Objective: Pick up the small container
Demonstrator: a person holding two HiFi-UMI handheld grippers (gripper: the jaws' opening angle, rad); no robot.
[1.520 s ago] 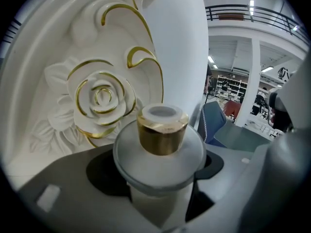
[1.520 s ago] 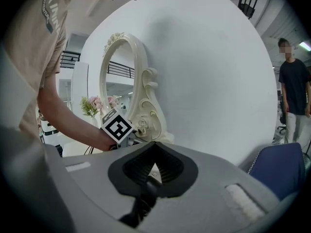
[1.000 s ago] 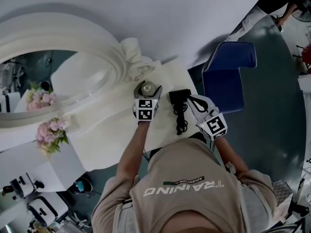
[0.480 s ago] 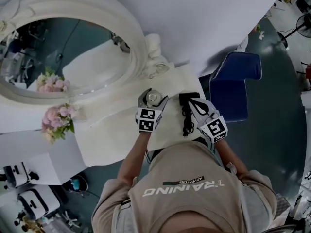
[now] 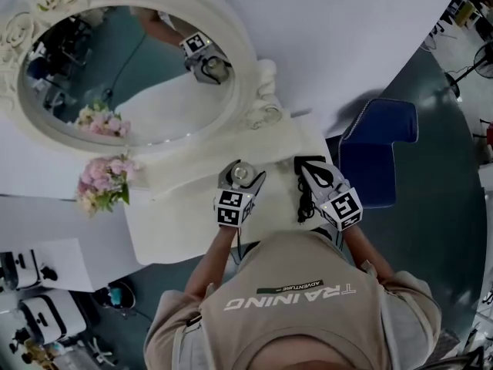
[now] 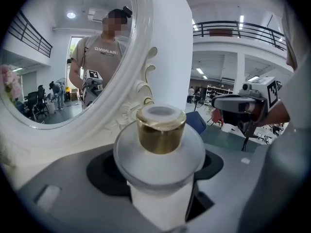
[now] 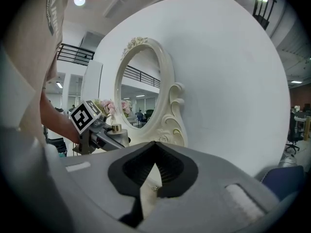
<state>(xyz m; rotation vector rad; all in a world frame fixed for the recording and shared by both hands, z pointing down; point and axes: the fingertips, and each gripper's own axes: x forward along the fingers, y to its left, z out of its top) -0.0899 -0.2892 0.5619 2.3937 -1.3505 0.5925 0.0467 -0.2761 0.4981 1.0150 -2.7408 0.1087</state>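
**Container upright in my left gripper**

My left gripper (image 5: 241, 177) pinches the container (image 6: 159, 152) by its white body, below the wide frosted shoulder. It stands upright, long axis vertical, gold cap (image 6: 161, 129) up, at the table (image 5: 173, 233) in front of the mirror (image 5: 254, 83). My gripper hides its base, so I cannot tell if it touches the table. My right gripper (image 7: 154, 154), just beside the left, is pressed together at the tips on nothing. A dark thing (image 5: 303, 200) under it I cannot make out.
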